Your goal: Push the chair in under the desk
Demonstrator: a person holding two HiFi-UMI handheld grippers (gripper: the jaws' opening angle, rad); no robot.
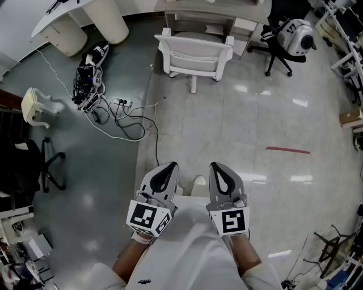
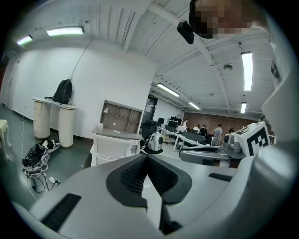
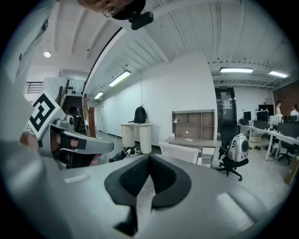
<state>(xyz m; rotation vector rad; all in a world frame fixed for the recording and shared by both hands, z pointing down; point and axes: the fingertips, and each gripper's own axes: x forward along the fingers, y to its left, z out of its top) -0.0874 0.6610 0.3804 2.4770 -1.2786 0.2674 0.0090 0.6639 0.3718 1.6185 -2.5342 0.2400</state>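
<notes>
A: Nearest us, the left hand-held gripper [image 1: 166, 170] and the right hand-held gripper [image 1: 220, 169] are held side by side, each with its jaws pressed together on nothing.

B: Why closed?

A: Probably because a push needs blunt tips, not a grasp.

B: And the chair [image 1: 195, 55]?

A: White, standing on the floor [image 1: 272, 119] well ahead of both, its backrest towards us and its seat facing the desk [image 1: 215, 8]. Neither hand-held gripper touches it; I'd say the person has to walk over first.

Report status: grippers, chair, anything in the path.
Both shut, empty: left gripper, right gripper. Untouched white chair ahead, out from desk. Loose cables left of path.
</notes>
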